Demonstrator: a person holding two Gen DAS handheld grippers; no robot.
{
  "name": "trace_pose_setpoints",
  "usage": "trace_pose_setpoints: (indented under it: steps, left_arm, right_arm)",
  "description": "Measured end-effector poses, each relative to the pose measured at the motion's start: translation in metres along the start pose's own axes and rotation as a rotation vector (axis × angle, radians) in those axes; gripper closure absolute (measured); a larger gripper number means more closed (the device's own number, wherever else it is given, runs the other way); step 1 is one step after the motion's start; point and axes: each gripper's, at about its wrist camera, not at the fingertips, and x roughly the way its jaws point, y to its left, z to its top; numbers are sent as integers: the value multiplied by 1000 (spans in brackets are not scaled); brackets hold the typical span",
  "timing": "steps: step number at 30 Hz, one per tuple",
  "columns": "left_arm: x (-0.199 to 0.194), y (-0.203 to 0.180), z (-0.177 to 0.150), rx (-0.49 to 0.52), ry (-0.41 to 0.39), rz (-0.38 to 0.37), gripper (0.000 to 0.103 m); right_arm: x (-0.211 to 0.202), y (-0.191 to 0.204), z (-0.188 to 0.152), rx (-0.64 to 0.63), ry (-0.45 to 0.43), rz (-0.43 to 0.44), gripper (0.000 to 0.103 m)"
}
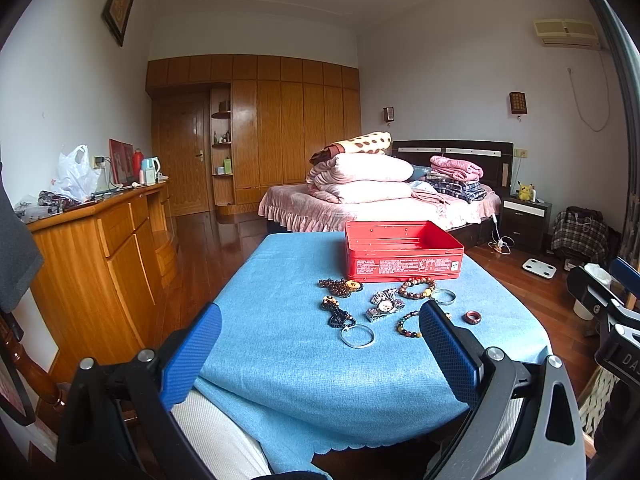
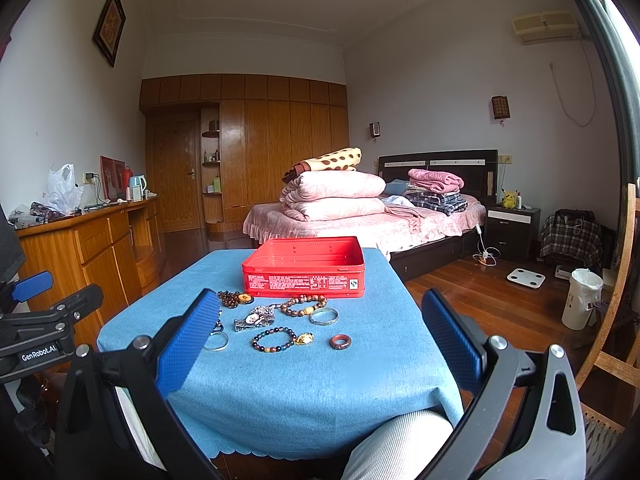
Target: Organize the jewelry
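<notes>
An open red tin box (image 1: 403,256) (image 2: 304,267) stands on the blue tablecloth (image 1: 288,356) (image 2: 304,380). In front of it lie several pieces of jewelry: bead bracelets (image 1: 417,287) (image 2: 303,305), a multicoloured bead bracelet (image 2: 276,340), a watch (image 1: 385,306) (image 2: 253,319), silver bangles (image 1: 357,336) (image 2: 324,315), a dark bead string (image 1: 338,316) and a red ring (image 1: 473,317) (image 2: 340,341). My left gripper (image 1: 320,320) and right gripper (image 2: 316,306) both hover open, above the table's near edge, nothing between their fingers.
A wooden dresser (image 1: 100,240) runs along the left wall. A bed with folded bedding (image 1: 372,184) stands behind the table. A white bin (image 2: 580,298) and a wooden chair (image 2: 616,320) stand at the right. A person's knees (image 2: 400,440) show under the table's edge.
</notes>
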Motion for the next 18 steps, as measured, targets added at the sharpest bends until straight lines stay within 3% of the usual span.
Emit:
trace_pose_setpoints:
  steps: [18]
  left_arm:
    - [0, -1, -3, -2, 2, 2, 6]
  right_arm:
    - [0, 0, 0, -1, 1, 0, 5]
